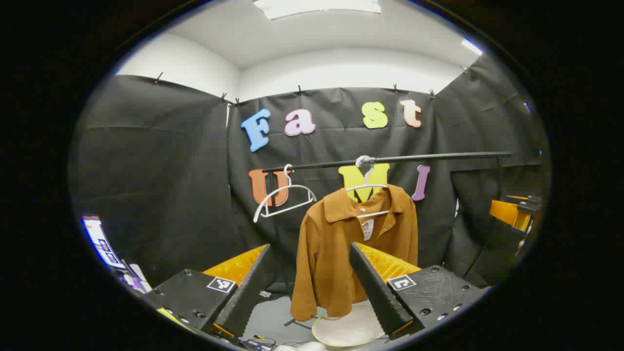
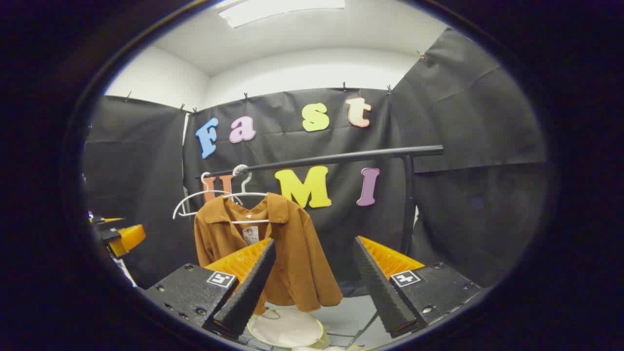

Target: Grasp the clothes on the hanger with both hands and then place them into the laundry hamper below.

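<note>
The brown shirt [image 1: 341, 253] hangs on a white hanger [image 1: 366, 187] from the black rail [image 1: 429, 156], near the rail's middle. A second, empty white hanger [image 1: 285, 197] hangs on the same rail beside it. The laundry hamper [image 1: 348, 329] stands on the floor directly below the shirt; its pale round rim is visible under the hem.

The left hand-held gripper [image 1: 312, 287] is spread wide and holds nothing. It faces the shirt but stands apart from it. The right hand-held gripper [image 2: 314, 287] is likewise spread wide and empty, with the shirt [image 2: 287, 248] off toward its left finger. In the right gripper view the hamper [image 2: 285, 327] shows below the shirt's hem.

Judged stage: approach, with no grasp yet made.

Hazards from this position:
- If either gripper closes on the hanger wire as well as the cloth, the hanger is likely to come away with the shirt or bind on the rail.
- A pull straight down may catch the collar on the hanger shoulders, because the shirt appears buttoned near the neck; that cannot be confirmed.
- A grip on only one side may leave the other side trailing outside the hamper rim.
- A sideways sweep may knock the empty hanger.
</note>
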Demonstrator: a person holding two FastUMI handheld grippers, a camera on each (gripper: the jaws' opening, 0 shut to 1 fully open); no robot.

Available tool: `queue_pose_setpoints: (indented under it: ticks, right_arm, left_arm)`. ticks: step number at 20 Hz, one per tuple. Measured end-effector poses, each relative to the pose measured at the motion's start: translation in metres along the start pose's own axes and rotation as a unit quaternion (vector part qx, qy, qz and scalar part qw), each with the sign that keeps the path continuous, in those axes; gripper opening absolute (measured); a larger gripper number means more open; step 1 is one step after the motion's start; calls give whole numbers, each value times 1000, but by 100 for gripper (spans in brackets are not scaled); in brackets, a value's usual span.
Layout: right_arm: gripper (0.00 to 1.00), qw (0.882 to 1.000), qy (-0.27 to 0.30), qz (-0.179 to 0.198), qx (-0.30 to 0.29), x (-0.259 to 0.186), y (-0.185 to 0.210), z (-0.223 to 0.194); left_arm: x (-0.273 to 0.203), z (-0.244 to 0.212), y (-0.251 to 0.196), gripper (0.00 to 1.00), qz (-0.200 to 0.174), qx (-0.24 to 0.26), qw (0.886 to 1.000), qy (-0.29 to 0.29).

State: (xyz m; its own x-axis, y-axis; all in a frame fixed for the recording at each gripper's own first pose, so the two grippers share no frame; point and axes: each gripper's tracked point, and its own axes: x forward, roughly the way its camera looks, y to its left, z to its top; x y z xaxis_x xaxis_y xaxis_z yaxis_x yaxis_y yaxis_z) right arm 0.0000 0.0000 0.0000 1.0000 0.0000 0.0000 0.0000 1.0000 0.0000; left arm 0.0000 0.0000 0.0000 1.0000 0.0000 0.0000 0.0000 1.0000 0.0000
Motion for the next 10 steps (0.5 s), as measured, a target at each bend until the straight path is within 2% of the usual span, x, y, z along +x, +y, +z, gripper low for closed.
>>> queue_pose_setpoints:
  ticks: [5, 10]
  right_arm:
    - [99, 1000, 1, -9, -8, 13, 20, -3]
    - [99, 1000, 10, -15, -23, 16, 28, -16]
  left_arm:
    - [13, 0, 10, 99, -6, 18, 1000, -10]
    - [24, -5, 13, 98, -15, 8, 1000, -1]
